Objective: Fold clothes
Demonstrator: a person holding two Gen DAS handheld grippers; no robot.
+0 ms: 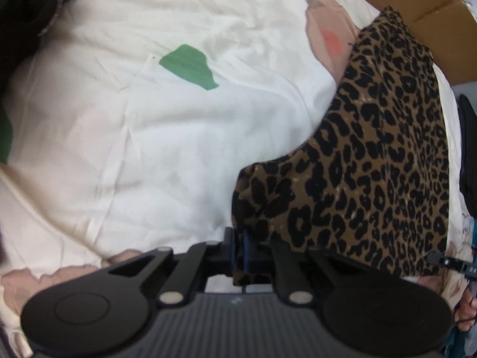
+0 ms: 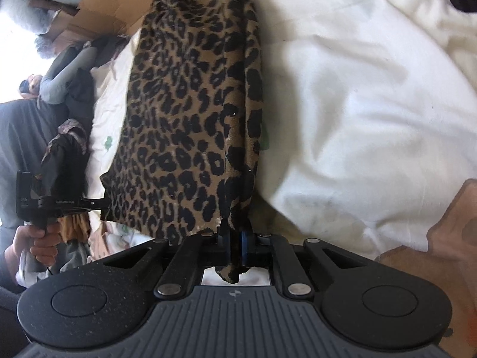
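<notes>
A leopard-print garment [image 1: 372,161] lies stretched over a white bed cover [image 1: 184,155] with green and pink patches. My left gripper [image 1: 238,247] is shut on its near left corner, the cloth pinched between the blue pads. In the right wrist view the same leopard-print garment [image 2: 190,113] runs away from me as a long folded strip. My right gripper [image 2: 237,247] is shut on its near right corner, a tip of cloth hanging below the pads. The left gripper [image 2: 98,204] shows at the garment's other near corner, held by a hand [image 2: 38,244].
A brown cardboard box [image 1: 417,3] stands beyond the far end of the garment. Dark clothes [image 2: 71,137] are heaped along the left bed edge in the right wrist view. A black item [image 1: 26,3] lies at the far left. White bed cover [image 2: 357,104] spreads to the right.
</notes>
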